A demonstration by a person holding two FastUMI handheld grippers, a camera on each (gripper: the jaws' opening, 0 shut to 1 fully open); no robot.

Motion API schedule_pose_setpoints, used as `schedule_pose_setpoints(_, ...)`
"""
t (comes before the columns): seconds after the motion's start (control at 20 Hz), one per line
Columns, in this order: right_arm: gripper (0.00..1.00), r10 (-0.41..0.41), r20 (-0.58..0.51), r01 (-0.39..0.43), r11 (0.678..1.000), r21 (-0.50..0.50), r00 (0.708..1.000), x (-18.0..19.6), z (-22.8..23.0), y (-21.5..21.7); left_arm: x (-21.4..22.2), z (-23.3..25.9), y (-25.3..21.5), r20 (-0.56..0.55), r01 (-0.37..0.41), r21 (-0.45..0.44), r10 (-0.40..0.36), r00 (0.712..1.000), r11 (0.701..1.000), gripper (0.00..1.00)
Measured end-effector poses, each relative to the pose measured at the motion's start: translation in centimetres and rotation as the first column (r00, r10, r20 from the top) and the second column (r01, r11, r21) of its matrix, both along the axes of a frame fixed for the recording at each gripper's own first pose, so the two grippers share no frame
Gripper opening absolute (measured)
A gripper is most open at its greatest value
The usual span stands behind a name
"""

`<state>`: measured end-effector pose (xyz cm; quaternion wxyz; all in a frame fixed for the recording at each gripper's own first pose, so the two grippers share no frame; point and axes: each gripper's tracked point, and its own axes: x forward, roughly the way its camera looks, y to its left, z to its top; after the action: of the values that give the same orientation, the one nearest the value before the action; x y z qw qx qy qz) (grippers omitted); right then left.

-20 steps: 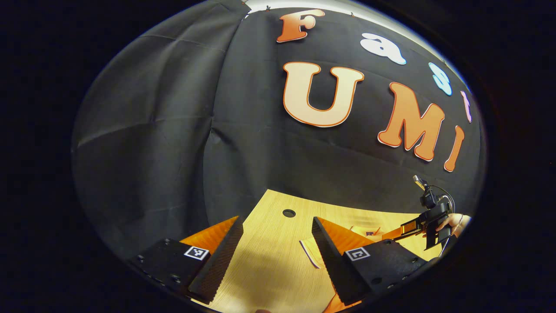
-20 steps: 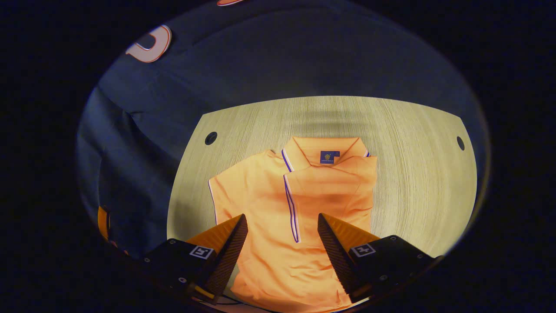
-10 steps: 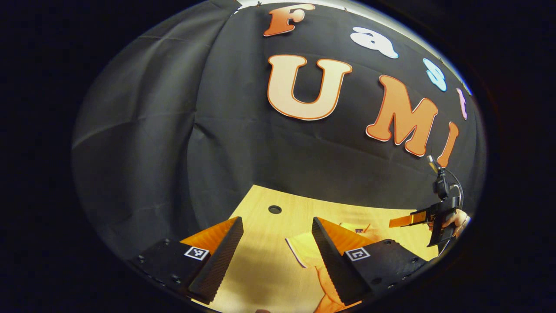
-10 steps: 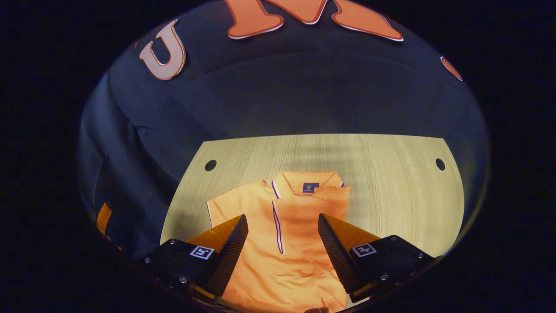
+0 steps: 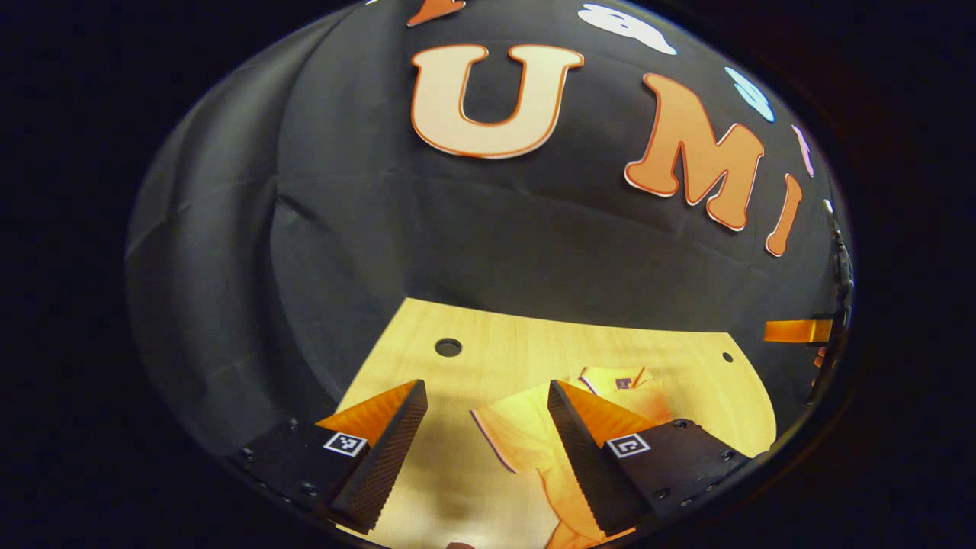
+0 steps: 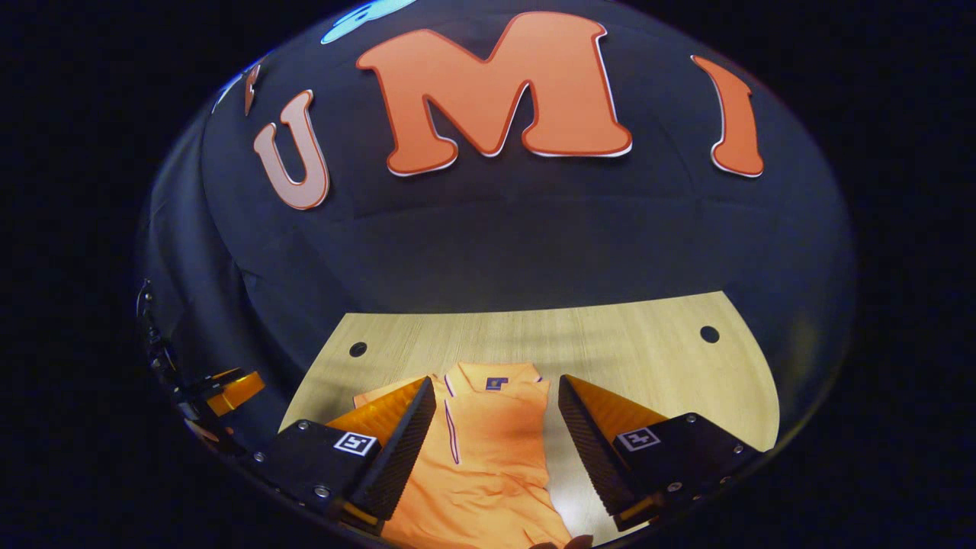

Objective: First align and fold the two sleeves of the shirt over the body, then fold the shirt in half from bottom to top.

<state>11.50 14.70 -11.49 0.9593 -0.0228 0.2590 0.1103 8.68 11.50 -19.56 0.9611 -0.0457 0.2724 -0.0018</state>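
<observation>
An orange polo shirt (image 6: pixel 488 457) lies flat on the wooden table (image 6: pixel 640 351), collar (image 6: pixel 492 375) toward the booth wall. In the right gripper view its right-hand sleeve lies folded over the body, and the left-hand sleeve (image 6: pixel 381 396) sticks out sideways. My right gripper (image 6: pixel 496 381) hovers open above the shirt's chest, holding nothing. My left gripper (image 5: pixel 485 387) is open and empty above the table, with the spread sleeve (image 5: pixel 515 435) just beyond its fingers. The other gripper (image 5: pixel 797 331) appears at the far right of the left gripper view, raised above the table.
The table has round holes near its back corners (image 6: pixel 357 349) (image 6: pixel 709 334). Black cloth walls close in behind and to the left of it. Bare wood lies to the right of the shirt (image 6: pixel 686 381) and behind the collar. The left gripper (image 6: pixel 232 387) appears at the left edge.
Both grippers have lifted and drawn back from the shirt, staying open. The shirt sits lower and smaller in the right gripper view. The left gripper view has swung toward the shirt.
</observation>
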Motion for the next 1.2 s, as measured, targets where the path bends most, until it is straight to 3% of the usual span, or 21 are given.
schedule_pose_setpoints(0.2,0.99,0.022,0.039,-0.024,0.998,0.051,0.999,-2.1,3.1,-1.3,2.6,-3.6,-0.8,-0.122,0.033,0.053,-0.026,0.992,0.998,0.98)
schedule_pose_setpoints(0.35,0.98,0.049,0.058,-0.053,0.996,0.071,0.997,-3.4,4.6,-2.1,4.0,-7.5,-2.3,-0.251,0.053,0.063,-0.036,0.967,0.997,0.98)
schedule_pose_setpoints(0.6,0.98,0.068,0.082,-0.073,0.996,0.056,0.994,-4.3,5.7,-4.0,4.9,-13.4,-1.5,-0.428,0.029,0.076,0.006,0.904,0.997,0.98)
schedule_pose_setpoints(0.9,0.98,0.076,0.077,-0.081,0.995,0.063,0.994,-4.6,6.0,-5.9,2.7,-20.6,-0.9,-0.625,-0.117,0.002,0.092,0.775,0.993,0.98)
schedule_pose_setpoints(1.0,0.98,0.071,0.072,-0.076,0.995,0.066,0.995,-4.4,5.8,-6.4,2.2,-21.8,-0.5,-0.657,-0.142,0.021,0.121,0.744,0.990,0.98)
schedule_pose_setpoints(1.1,0.98,0.067,0.072,-0.072,0.996,0.060,0.995,-4.2,5.7,-7.0,2.0,-22.2,-0.3,-0.673,-0.141,0.048,0.136,0.727,0.989,0.99)
schedule_pose_setpoints(1.2,0.98,0.065,0.080,-0.069,0.996,0.048,0.995,-4.0,5.4,-7.2,2.3,-22.4,-0.5,-0.672,-0.122,0.059,0.130,0.729,0.991,0.98)
